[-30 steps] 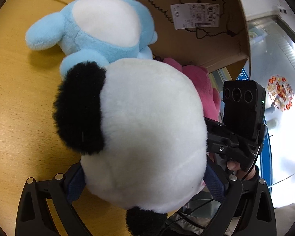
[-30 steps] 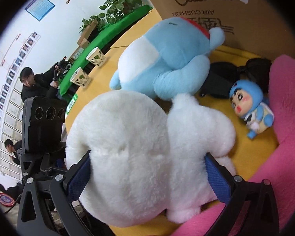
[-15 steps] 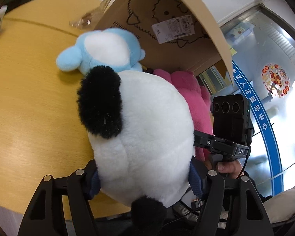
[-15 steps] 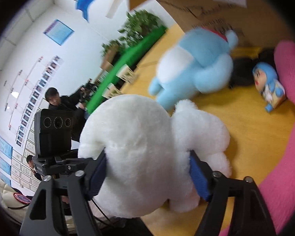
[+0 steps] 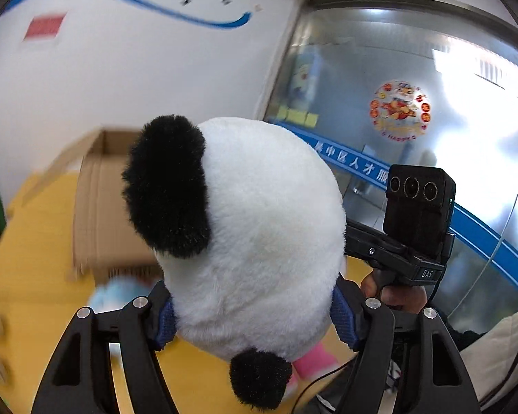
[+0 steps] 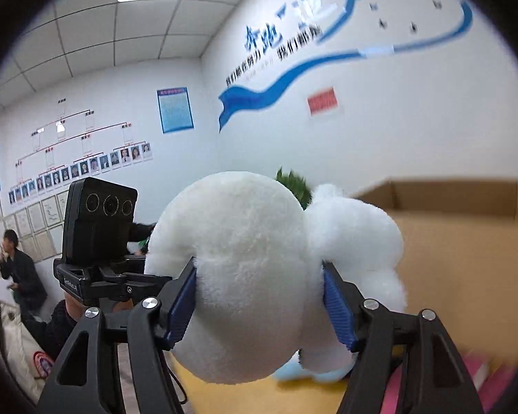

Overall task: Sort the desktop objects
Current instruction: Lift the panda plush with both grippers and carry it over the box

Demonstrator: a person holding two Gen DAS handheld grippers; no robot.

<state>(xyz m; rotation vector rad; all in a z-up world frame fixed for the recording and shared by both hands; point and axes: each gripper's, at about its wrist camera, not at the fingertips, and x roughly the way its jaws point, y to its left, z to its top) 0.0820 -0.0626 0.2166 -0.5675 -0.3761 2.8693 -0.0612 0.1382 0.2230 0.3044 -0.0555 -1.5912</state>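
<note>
Two grippers, left (image 5: 252, 314) and right (image 6: 259, 305), are clamped on one panda toy (image 5: 255, 234); the right jaws are closing further. It has been lifted from the yellow table (image 5: 34, 258) to the cardboard box (image 6: 466, 241) rim, so dropping in is probably next.

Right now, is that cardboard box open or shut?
Open: the cardboard box shows its top flap folded outward and the inner wall below the rim. Contents cannot be seen.

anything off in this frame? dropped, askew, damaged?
Nothing damaged or dropped. The white-and-black plush panda is clamped by both grippers, left gripper and right gripper, whose jaws are closing, above the yellow table near the open cardboard box.
</note>
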